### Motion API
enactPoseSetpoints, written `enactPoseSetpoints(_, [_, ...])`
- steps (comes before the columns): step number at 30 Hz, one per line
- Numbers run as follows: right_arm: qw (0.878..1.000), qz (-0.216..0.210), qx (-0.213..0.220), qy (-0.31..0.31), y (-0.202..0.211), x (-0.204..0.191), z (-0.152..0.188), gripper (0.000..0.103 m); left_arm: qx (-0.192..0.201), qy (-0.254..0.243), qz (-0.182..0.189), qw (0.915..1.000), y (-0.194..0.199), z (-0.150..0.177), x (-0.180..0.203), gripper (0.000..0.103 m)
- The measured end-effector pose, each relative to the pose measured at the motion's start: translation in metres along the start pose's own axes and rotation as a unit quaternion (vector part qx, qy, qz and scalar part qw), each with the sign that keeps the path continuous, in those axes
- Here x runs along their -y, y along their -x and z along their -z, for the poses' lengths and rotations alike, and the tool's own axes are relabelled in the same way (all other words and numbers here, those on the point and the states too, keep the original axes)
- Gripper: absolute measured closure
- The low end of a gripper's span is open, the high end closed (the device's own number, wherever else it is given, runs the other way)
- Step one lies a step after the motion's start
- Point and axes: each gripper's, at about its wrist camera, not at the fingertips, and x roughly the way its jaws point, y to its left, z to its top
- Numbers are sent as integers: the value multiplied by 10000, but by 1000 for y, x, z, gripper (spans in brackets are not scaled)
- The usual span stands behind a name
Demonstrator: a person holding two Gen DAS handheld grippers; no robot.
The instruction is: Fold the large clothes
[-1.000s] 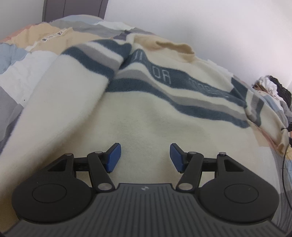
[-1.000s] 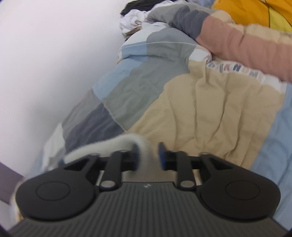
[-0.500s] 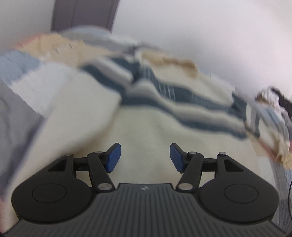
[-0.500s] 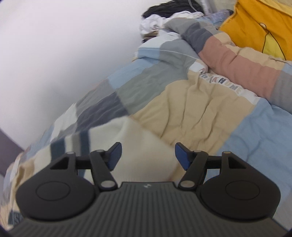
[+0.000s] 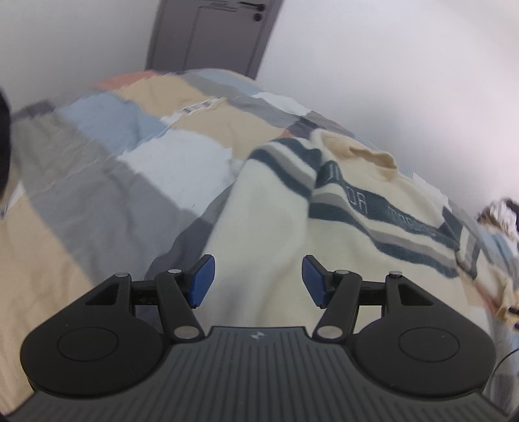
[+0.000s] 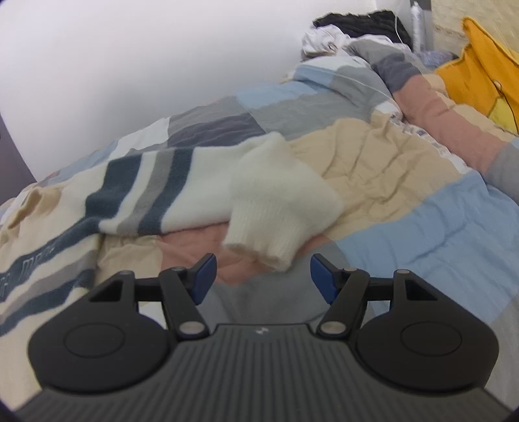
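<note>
sweater on quilt | right gripper jaws apart, empty

Soft even daylight, motion blur, fisheye-warped edges

You've got a bed covered by a patchwork quilt in tan, grey, pale blue and salmon blocks, wrinkled on the right wrist side. Plain white wall runs along its far edge. Grey door with a dark handle stands past the bed's end in the left wrist view. Orange-yellow pillow sits at the head end, beside a heap of dark and white laundry. Light is even, soft, no hard shadows.
</note>
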Motion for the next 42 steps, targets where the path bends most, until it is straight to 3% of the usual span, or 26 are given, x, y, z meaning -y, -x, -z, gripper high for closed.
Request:
enactPoseSetpoints(8, [9936,486,369,951,-28,-32,19,37,5,97,-198,9998,1,9,1,38])
enactPoseSetpoints(12, [9742,1093,858,1779,-37,-45,23,39,-56,173,-307,9994,-11,8,3,38])
enactPoseSetpoints(15, [9636,1427,993,2029,-45,-41,18,50,-112,264,-340,9990,-19,7,3,38])
enactPoseSetpoints(18, [9596,1790,1121,1860,-49,-25,8,56,-104,262,-458,9986,-23,7,4,38])
enactPoseSetpoints(23, [9570,2378,1243,1102,-51,17,-8,57,-71,443,-829,9956,-27,5,-1,38])
enactPoseSetpoints(27, [9569,2620,1216,304,-46,49,-14,57,-165,745,-659,9949,-34,3,-7,38])
enactPoseSetpoints(31, [9562,2533,1388,-481,-29,66,-23,57,-201,837,-549,9948,-35,2,-8,38])
enactPoseSetpoints(35, [9611,2322,1319,-709,-9,55,-32,57,-246,909,-425,9947,-32,2,-12,38])
enactPoseSetpoints(42, [9813,1314,1194,-748,39,-18,-42,57,-301,1188,-149,9923,-19,5,-25,38])
